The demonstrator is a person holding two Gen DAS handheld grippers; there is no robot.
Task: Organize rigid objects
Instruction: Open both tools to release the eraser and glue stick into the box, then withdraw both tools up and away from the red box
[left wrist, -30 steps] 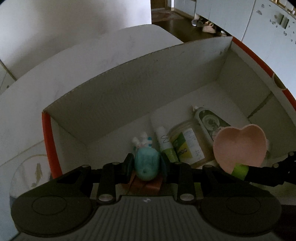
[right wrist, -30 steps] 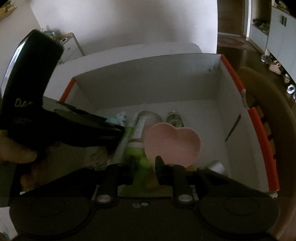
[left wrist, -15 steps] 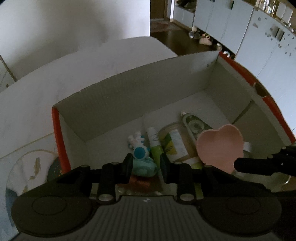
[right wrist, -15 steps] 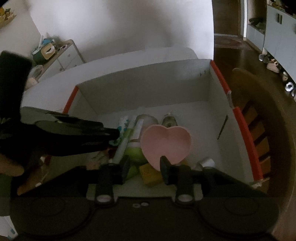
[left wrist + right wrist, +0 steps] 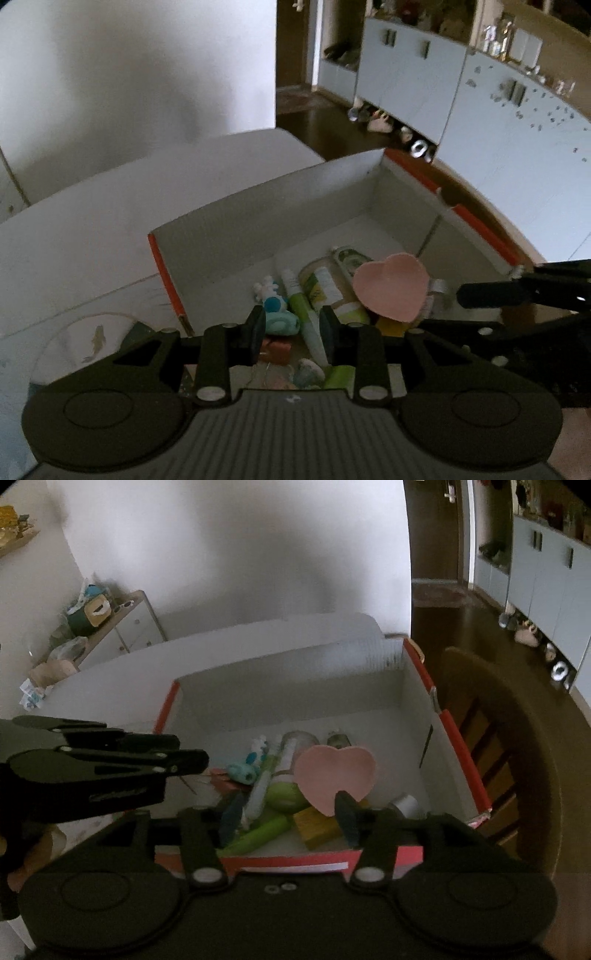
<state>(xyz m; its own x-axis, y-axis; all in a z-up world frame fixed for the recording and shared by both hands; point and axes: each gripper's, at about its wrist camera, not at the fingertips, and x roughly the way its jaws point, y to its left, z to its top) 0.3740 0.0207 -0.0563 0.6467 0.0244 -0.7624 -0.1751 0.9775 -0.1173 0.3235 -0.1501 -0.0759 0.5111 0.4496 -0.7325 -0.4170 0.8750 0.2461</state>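
**A:** Right wrist view first. Where is the dish from the right claw (image 5: 288, 818)?

**B:** The pink heart dish (image 5: 336, 771) lies at about 1 o'clock, just past the right-hand finger and lower down, inside the box (image 5: 288, 686). It rests tilted on the pile and is not in the grip. That claw's jaws have just been opening; they stand released, with nothing between them.

**A:** And the left claw (image 5: 291, 330)?

**B:** Parted only narrowly and empty. In its own view the teal toy (image 5: 280, 321) sits down in the box at 12 o'clock, just beyond the fingertips. The dish is out at 2 o'clock, so the right hand is plainly nearer to the dish and the left nearer to the toy.

**A:** Anything with a long axis to mind?

**B:** The green tube (image 5: 258, 830). From the right wrist it runs roughly from 7 to 1 o'clock, so nearly along the claw's pointing line. I'd judge that a grasp would want the jaws across it.

**A:** What does the box hold?

**B:** Dish, toy, tube and a yellow block (image 5: 317, 827) under the dish, plus some bottles I can't make out well. All of it is heaped in the near half. The far half, towards 12 o'clock, is bare. The box stands on the white table (image 5: 110, 679).

**A:** So the drop looks done?

**B:** I'd say so. Both claws are free for another item.
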